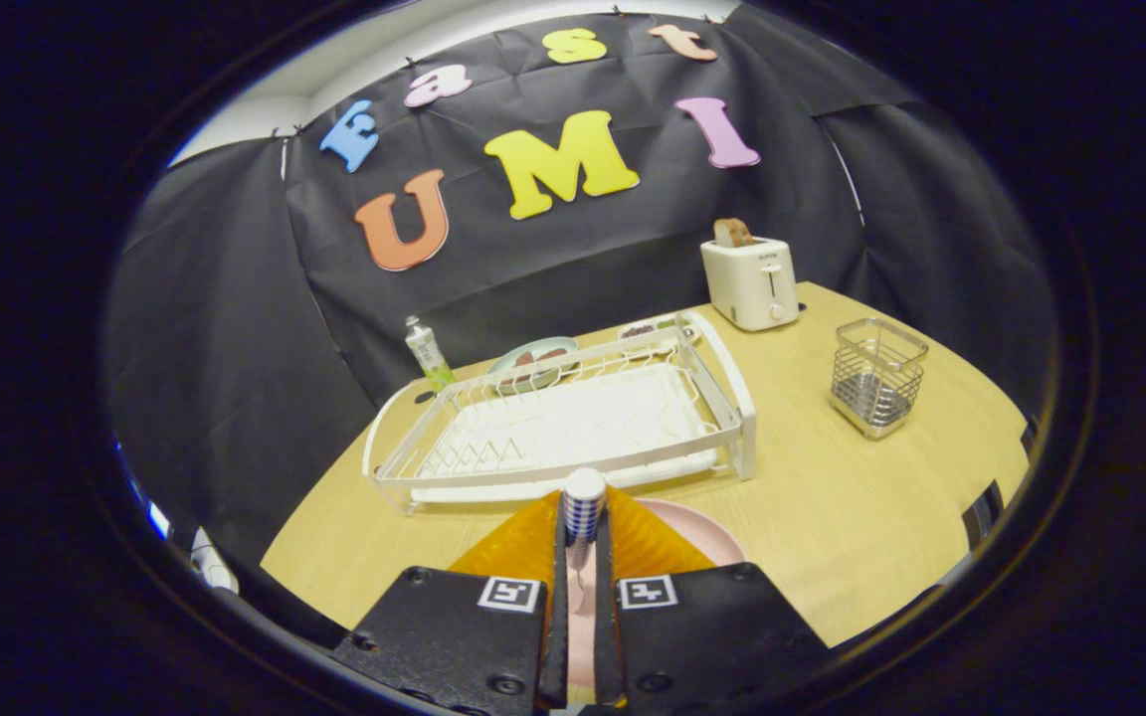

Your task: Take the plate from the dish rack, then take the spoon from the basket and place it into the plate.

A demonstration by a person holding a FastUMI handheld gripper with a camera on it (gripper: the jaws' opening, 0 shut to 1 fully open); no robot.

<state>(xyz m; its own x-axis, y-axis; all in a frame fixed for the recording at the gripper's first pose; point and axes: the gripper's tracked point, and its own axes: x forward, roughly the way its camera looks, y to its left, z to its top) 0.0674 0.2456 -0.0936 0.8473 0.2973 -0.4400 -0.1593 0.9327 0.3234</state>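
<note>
The toaster [752, 281] at the back of the counter [832, 497] carries a small line of print on its front, too small to read. The two black-and-white square markers on the gripper body are patterns, not words.

The gripper [583, 522] has its fingers [518, 545] drawn nearly together, leaving only a narrow slot, and both press on the spoon [583, 507]. The spoon's handle, with a blue-and-white checked pattern and a white rounded end, stands up from between the fingertips. Its long axis runs along the slot, handle end pointing up and away toward the dish rack [573, 423], while the paler lower part reaches down between the fingers toward the camera; the bowl end cannot be made out clearly.

The pink plate [707, 532] lies flat on the counter directly under and just beyond the fingers, its rim curving out past the right finger. The white wire dish rack sits just beyond the plate, its slots bare. The wire basket [876, 376] stands well apart to the right, near the toaster, which holds a slice of bread [732, 232]. Behind the rack stand a clear bottle [427, 353] and two plates of food [533, 358].
</note>
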